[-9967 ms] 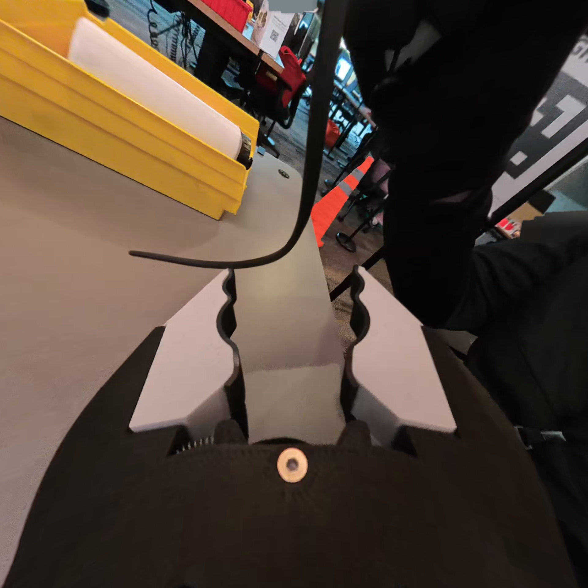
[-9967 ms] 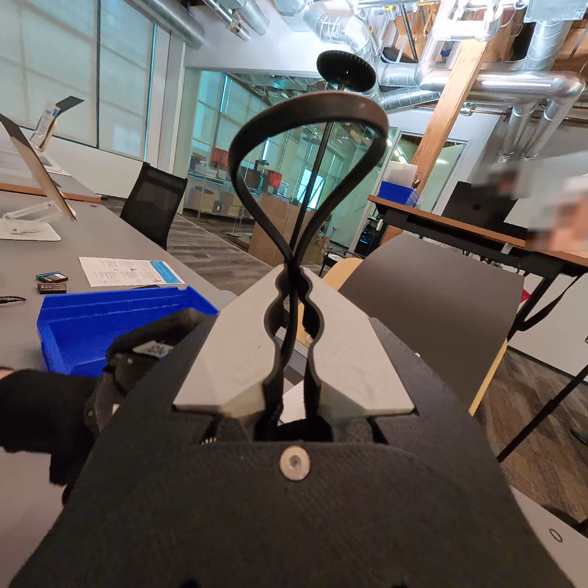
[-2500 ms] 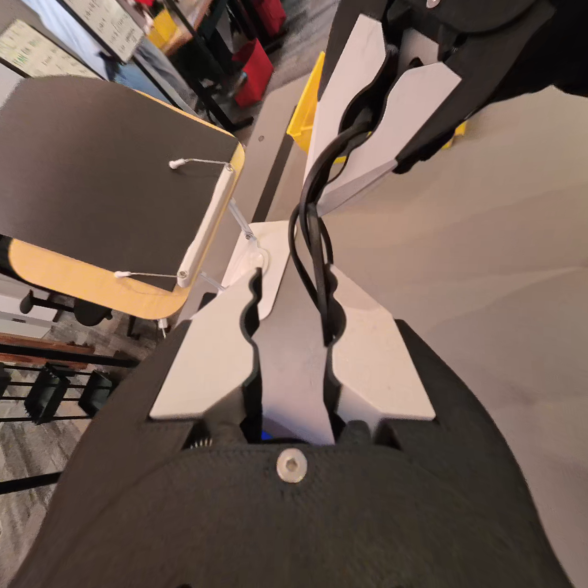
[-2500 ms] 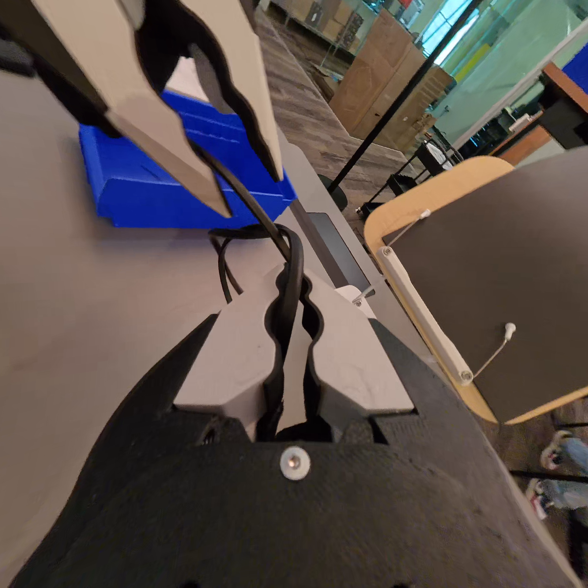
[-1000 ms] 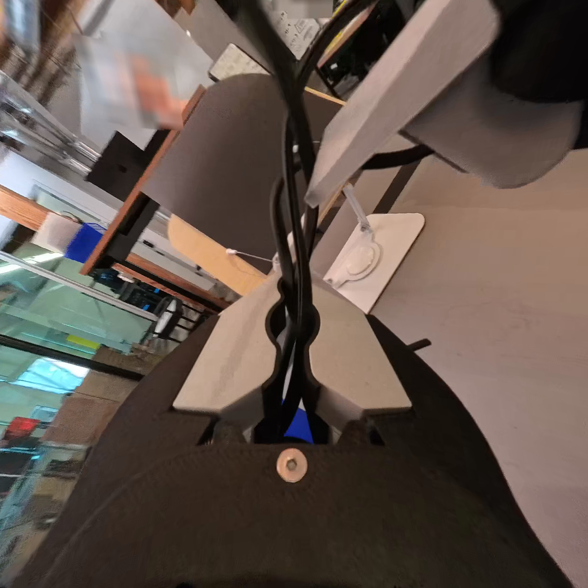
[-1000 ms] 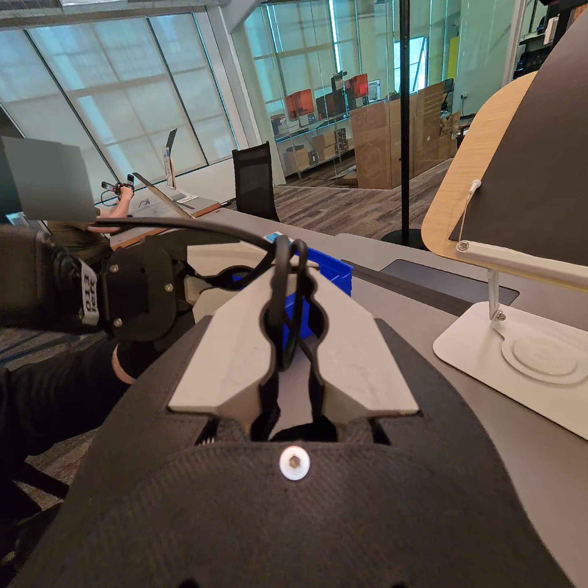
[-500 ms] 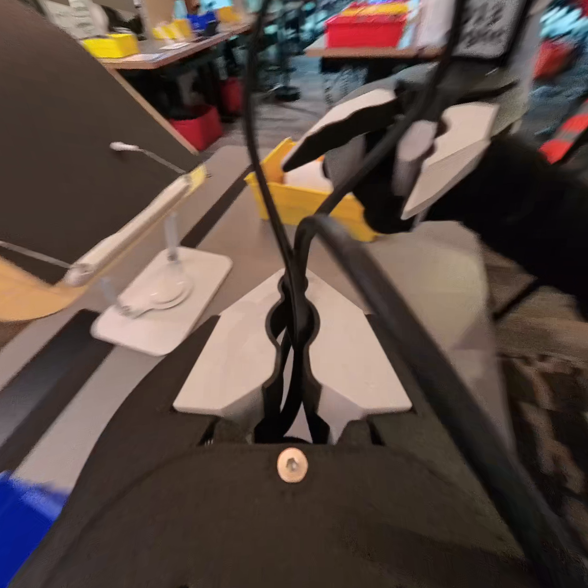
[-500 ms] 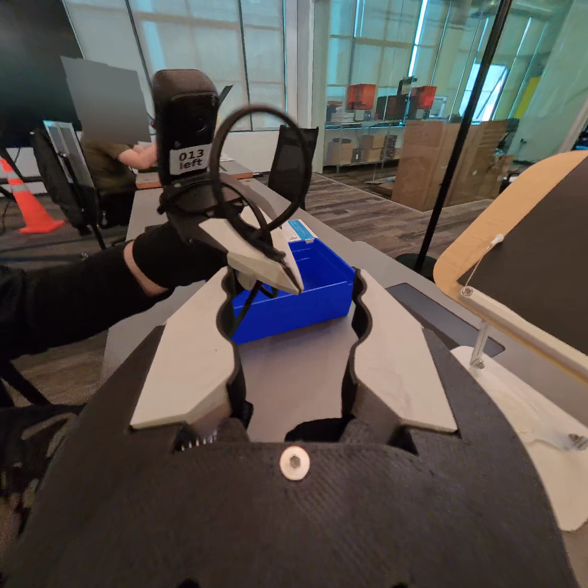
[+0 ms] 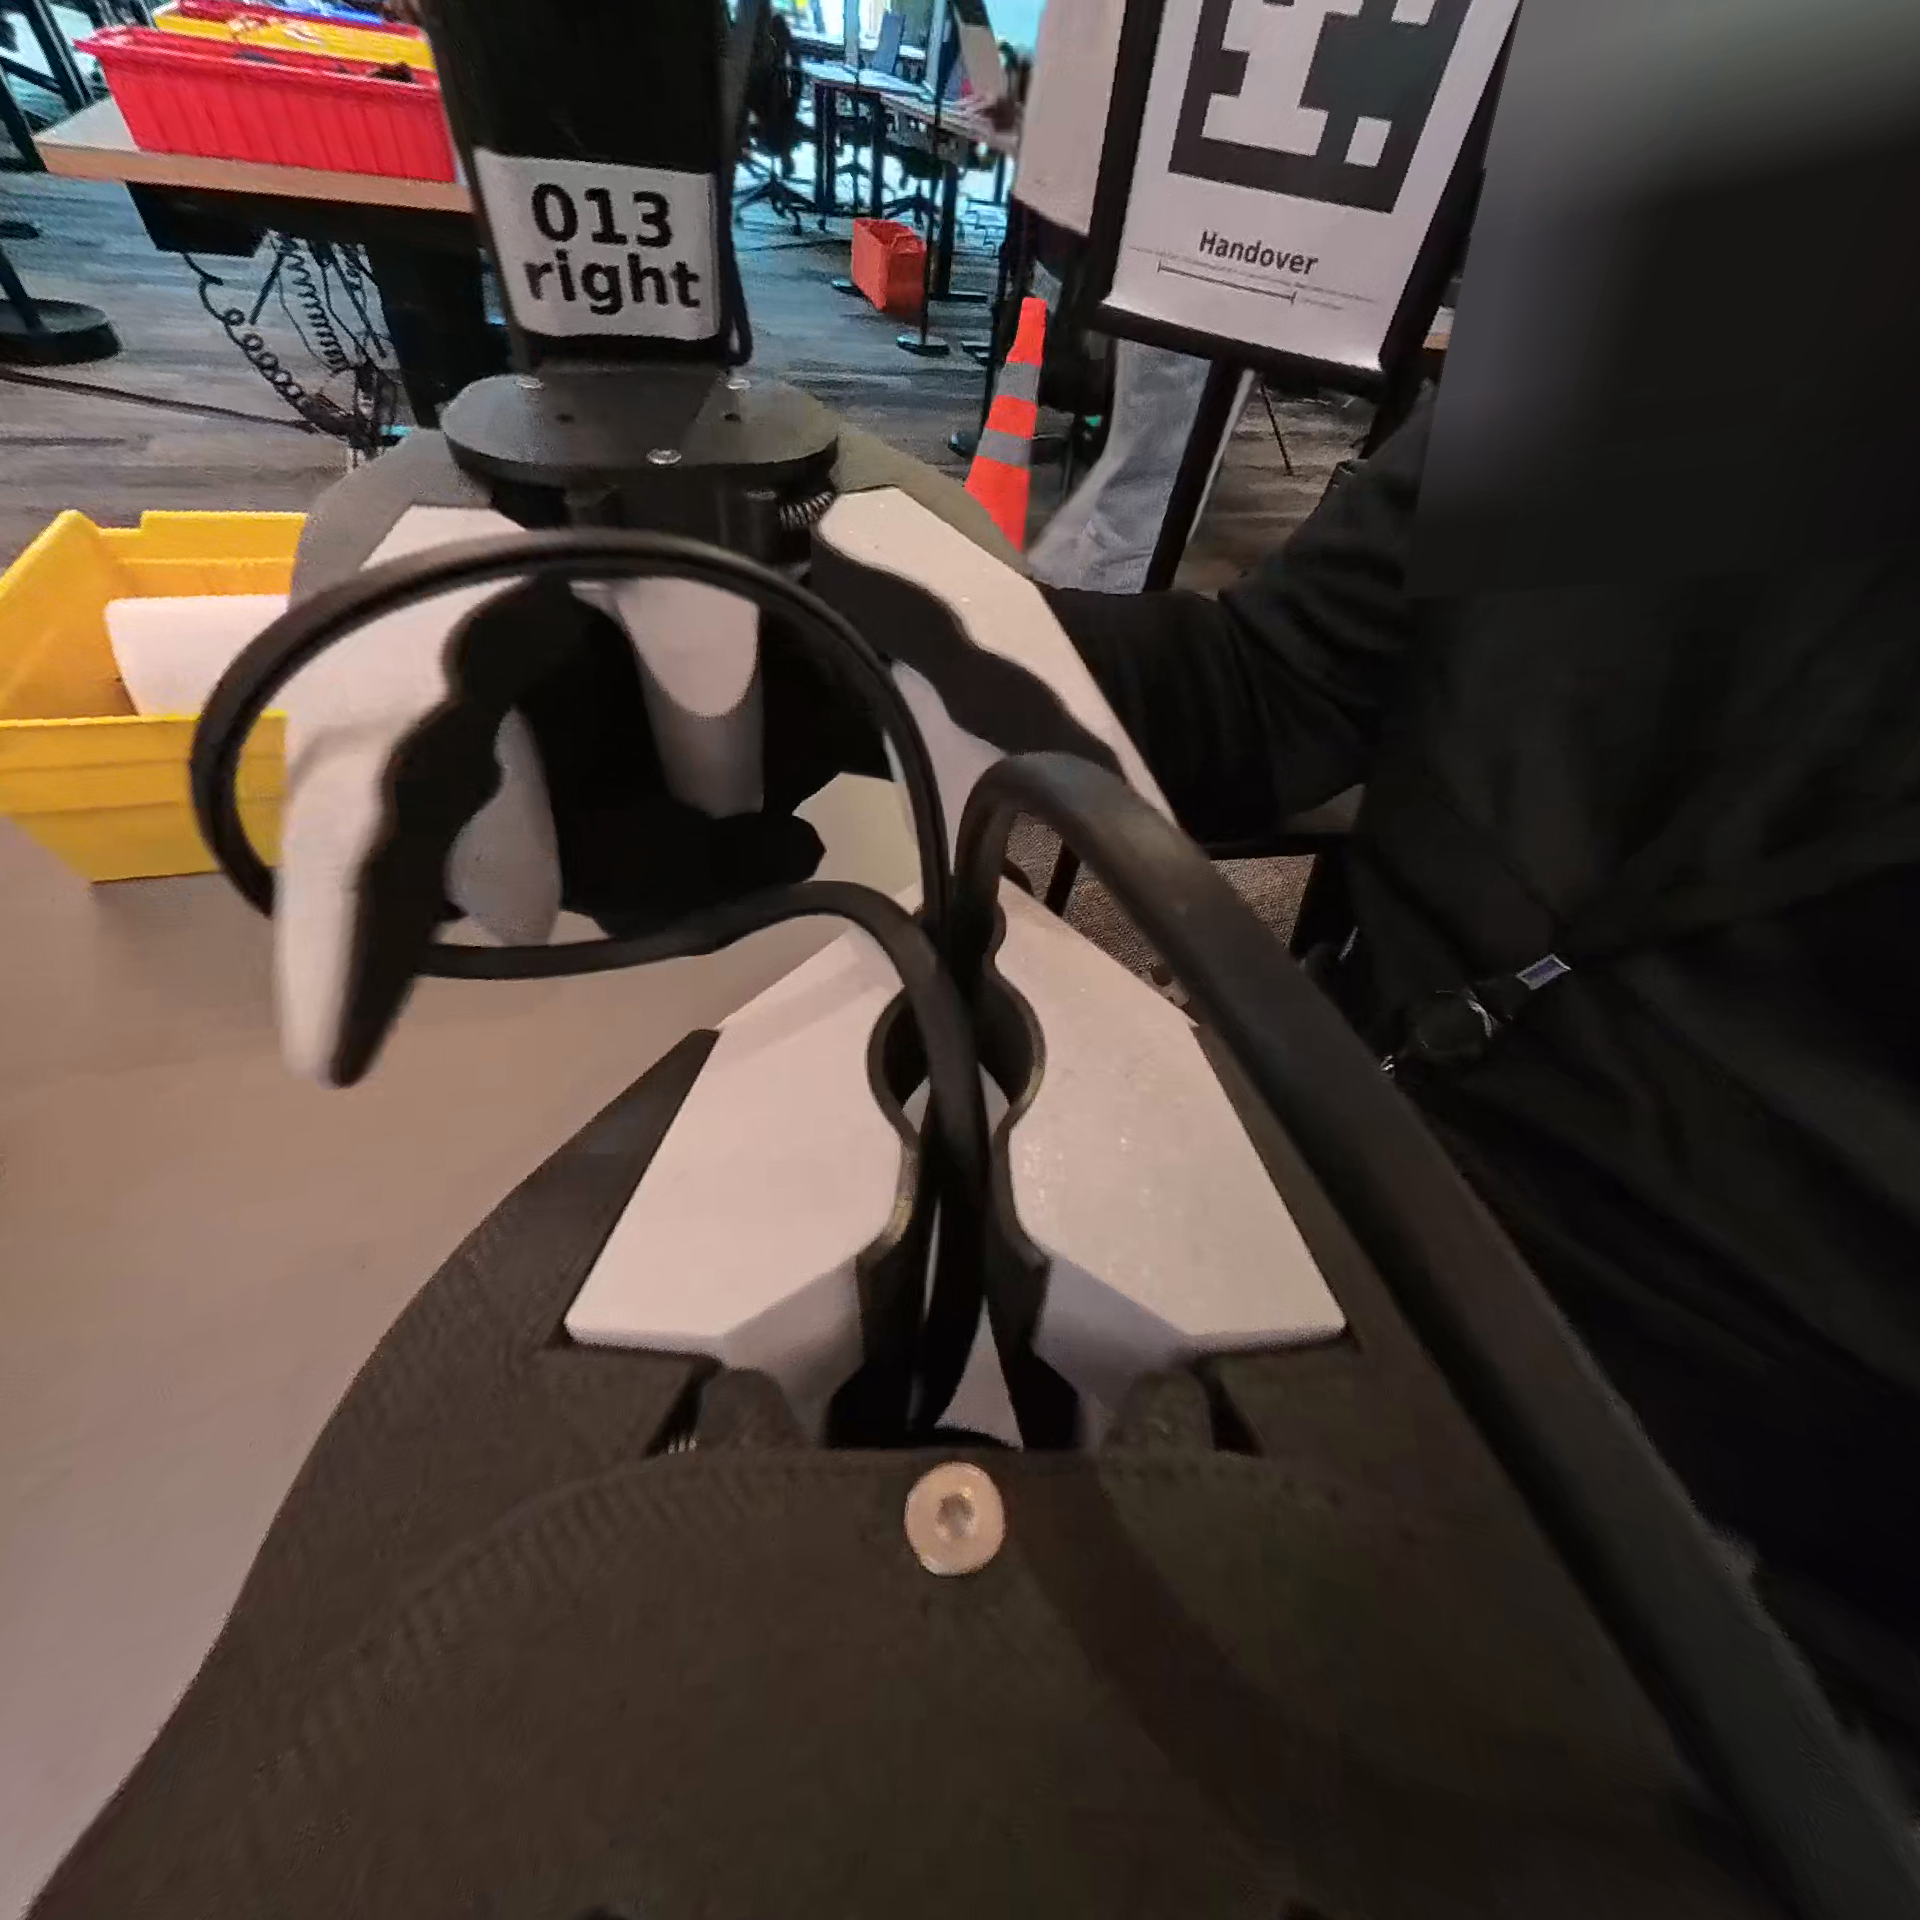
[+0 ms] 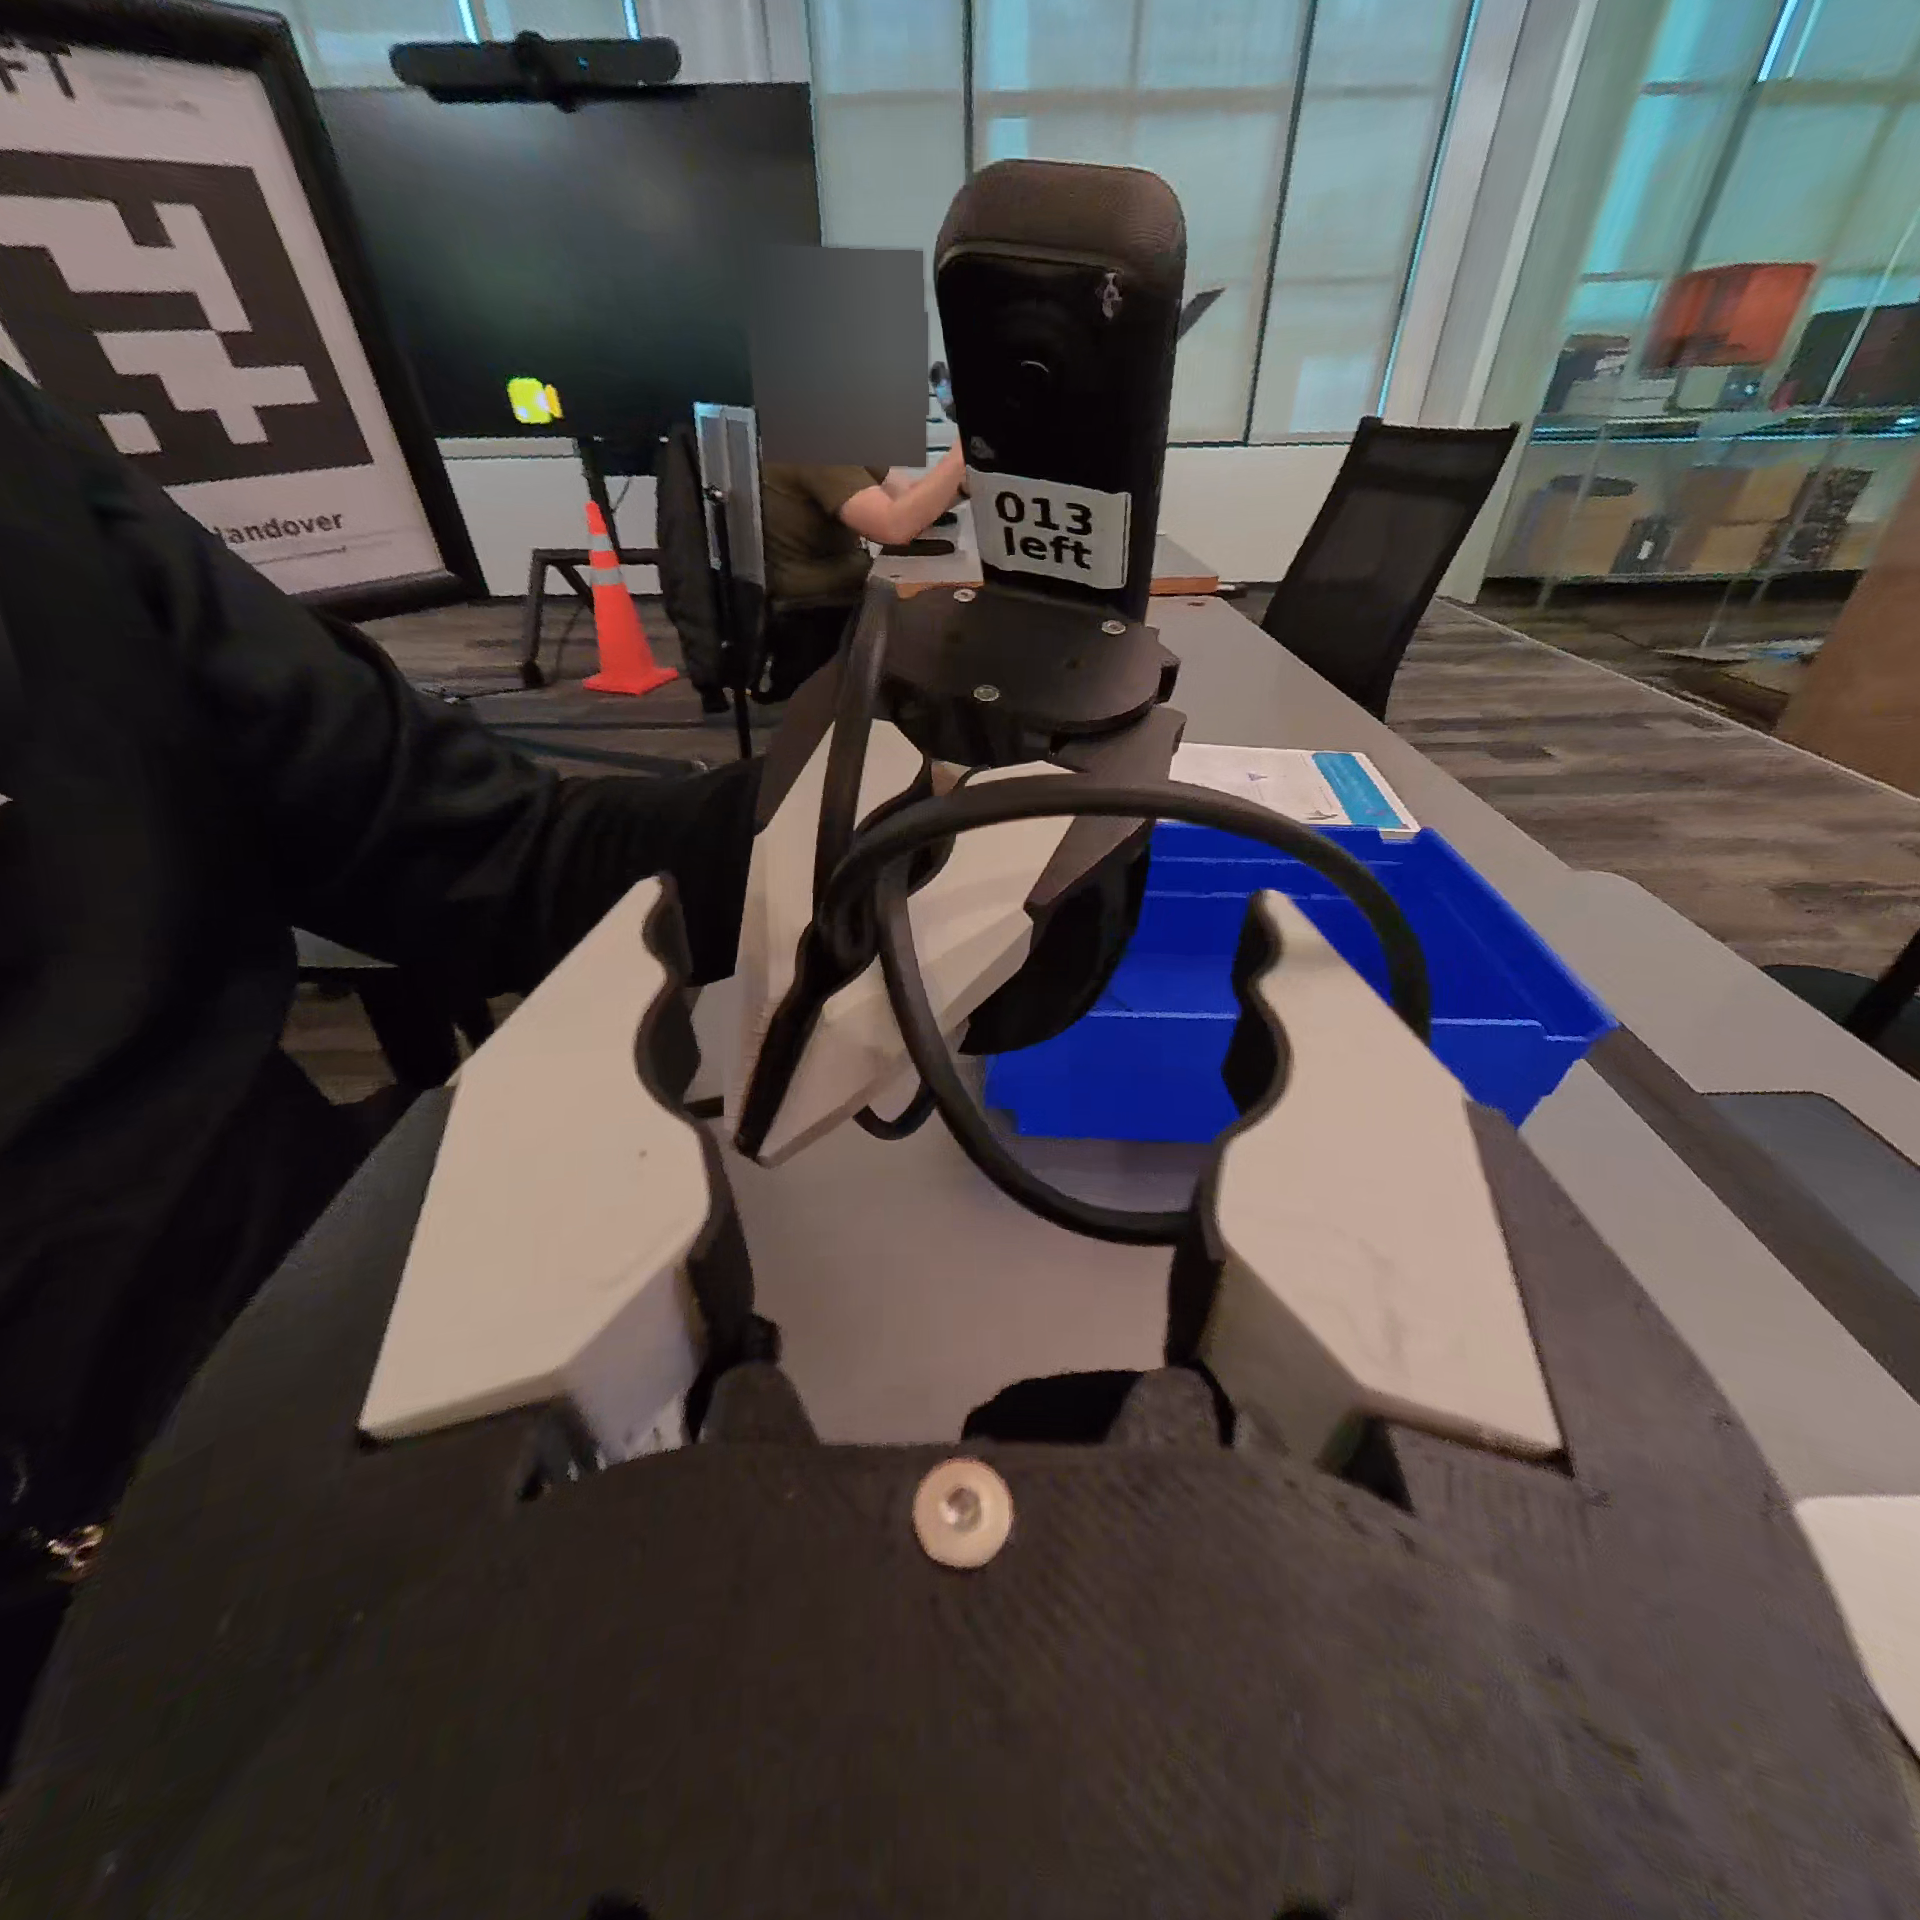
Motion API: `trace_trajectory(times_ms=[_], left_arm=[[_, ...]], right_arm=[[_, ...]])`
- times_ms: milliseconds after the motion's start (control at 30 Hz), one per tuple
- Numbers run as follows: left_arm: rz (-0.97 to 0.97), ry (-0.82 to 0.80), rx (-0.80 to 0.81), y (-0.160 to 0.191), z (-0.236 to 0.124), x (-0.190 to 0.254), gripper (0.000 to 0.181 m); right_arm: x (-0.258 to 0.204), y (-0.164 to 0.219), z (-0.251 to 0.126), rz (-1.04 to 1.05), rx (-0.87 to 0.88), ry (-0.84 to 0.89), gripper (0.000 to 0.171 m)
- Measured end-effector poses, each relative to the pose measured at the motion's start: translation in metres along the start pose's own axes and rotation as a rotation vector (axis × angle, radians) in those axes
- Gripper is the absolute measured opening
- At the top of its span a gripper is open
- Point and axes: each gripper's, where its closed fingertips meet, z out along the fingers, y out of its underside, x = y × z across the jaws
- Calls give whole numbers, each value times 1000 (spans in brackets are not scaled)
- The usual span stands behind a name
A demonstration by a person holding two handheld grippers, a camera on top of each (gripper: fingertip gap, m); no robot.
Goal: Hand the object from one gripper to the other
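Black cable (image 9: 940, 1049) pinched between fingers of left claw (image 9: 954, 1023), loop arcing above grey bench (image 9: 156, 1143). Right claw (image 10: 961, 997) spread wide, facing it, gripping nothing. Blue bin (image 10: 1455, 966) behind; yellow bin (image 9: 62, 727) opposite.

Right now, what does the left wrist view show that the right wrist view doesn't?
Only the left wrist view shows the yellow bin with a white roll in it, and the left gripper from behind, shut on the black cable.

Only the right wrist view shows the blue bin on the grey table, and the right gripper from behind, open and holding nothing.

Both show the cable's loop, both grippers facing each other, and an orange cone.
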Motion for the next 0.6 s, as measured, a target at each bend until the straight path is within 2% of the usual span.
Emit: trace_trajectory(times_ms=[67, 133, 167, 200, 267, 367, 500, 600], left_arm=[[-7, -9, -14, 2, 0, -2, 0], [-16, -3, -9, 3, -1, -2, 0], [-23, -3, -13, 4, -1, -3, 0], [-28, -11, -21, 6, 0, -5, 0], [-46, -3, -33, 10, 1, -5, 0], [-61, 18, -66, 16, 4, -2, 0], [-79, 31, -112, 25, 8, -1, 0], [-81, 26, -139, 30, 8, -1, 0]], right_arm=[[-6, -5, -3, -10, 27, -38, 80], [-12, -12, -5, -26, 61, -61, 65], [-13, -13, -5, -45, 61, -62, 47], [-13, -14, -4, -67, 64, -51, 37], [-15, -13, -2, -68, 52, -55, 37], [-11, 5, 5, -95, -61, -22, 38], [-20, 13, 7, -117, -112, -66, 8], [-23, 19, 6, -104, -155, -89, 4]])
